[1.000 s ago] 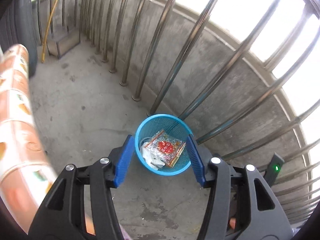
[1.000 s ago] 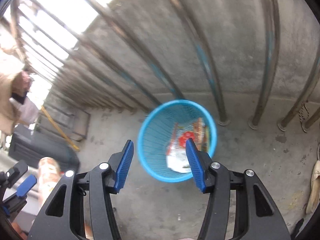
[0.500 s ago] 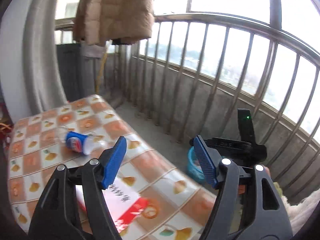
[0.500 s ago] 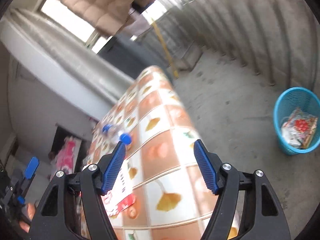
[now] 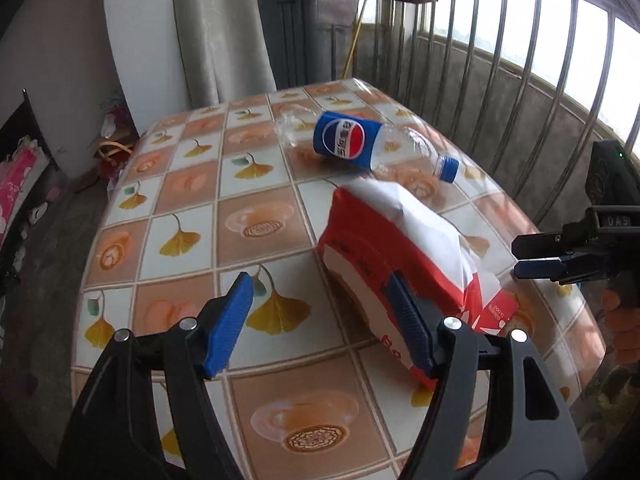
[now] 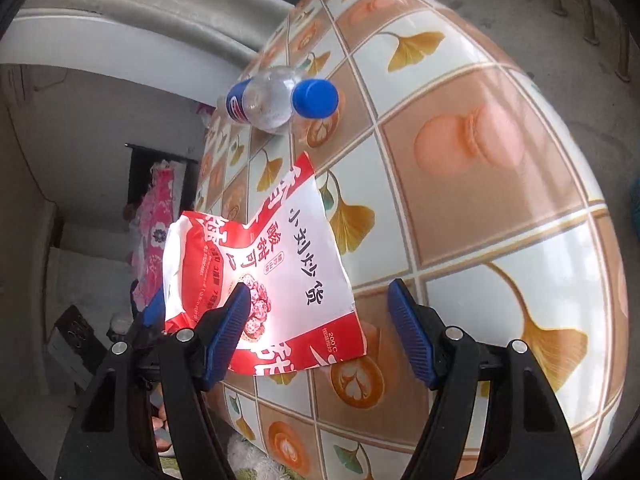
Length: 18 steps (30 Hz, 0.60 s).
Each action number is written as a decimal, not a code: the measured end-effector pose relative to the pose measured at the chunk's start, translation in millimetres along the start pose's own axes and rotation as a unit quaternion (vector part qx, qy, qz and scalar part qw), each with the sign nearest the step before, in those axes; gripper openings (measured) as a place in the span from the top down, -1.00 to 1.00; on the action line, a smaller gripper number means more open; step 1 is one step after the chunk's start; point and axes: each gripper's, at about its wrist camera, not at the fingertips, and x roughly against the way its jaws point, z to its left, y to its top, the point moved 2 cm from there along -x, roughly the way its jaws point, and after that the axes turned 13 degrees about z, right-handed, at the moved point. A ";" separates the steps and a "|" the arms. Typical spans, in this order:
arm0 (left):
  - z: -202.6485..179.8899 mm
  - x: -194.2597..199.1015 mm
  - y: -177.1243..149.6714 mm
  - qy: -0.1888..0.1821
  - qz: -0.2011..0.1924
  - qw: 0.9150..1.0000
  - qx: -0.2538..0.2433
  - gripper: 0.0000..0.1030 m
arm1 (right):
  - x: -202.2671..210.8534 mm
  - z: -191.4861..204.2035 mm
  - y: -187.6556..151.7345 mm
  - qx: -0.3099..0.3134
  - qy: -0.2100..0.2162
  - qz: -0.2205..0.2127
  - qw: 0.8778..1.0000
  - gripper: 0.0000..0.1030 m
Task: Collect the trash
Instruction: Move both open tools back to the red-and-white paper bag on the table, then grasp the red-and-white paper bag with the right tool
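A red and white snack bag [image 5: 404, 248] lies crumpled on the tiled-pattern table [image 5: 256, 224], with a clear Pepsi bottle [image 5: 360, 146] on its side just beyond it. My left gripper [image 5: 320, 320] hovers open over the near table; its right finger overlaps the bag's near-left edge. My right gripper [image 5: 536, 258] comes in from the right side of the bag. In the right wrist view the bag [image 6: 288, 256] sits in front of the open right gripper [image 6: 320, 332], its near corner showing between the fingers, untouched. The bottle [image 6: 276, 100] lies farther off. The left gripper [image 6: 154, 312] peeks from behind the bag.
A metal railing [image 5: 500, 80] on a concrete kerb runs behind and to the right of the table. A grey curtain [image 5: 224, 32] and a white wall stand at the back left. Clutter and pink cloth [image 5: 16, 184] lie on the floor left of the table.
Both grippers swung away from the blue basket on the floor and now hang over the table by the bag and bottle. Their jaws stand wider than a second ago.
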 end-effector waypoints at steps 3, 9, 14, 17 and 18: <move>-10.4 -14.1 -3.7 -0.014 0.013 1.000 -0.006 -0.27 | -8.2 0.9 4.2 -0.007 0.011 0.005 1.000 -0.36; -22.8 -25.7 -5.1 -0.013 0.020 0.999 -0.032 -0.27 | -20.2 7.3 11.5 -0.004 0.043 0.026 0.999 -0.45; -27.2 -36.6 -6.5 -0.015 0.034 0.998 -0.044 -0.27 | -29.9 20.8 16.6 0.011 0.036 0.031 0.999 -0.61; -25.4 -38.5 -7.7 -0.022 0.032 0.998 -0.043 -0.27 | -30.6 26.3 18.8 0.020 0.032 0.039 0.999 -0.68; -24.1 -39.5 -7.6 -0.025 0.033 0.998 -0.042 -0.27 | -30.3 27.0 18.8 0.021 0.032 0.043 0.998 -0.68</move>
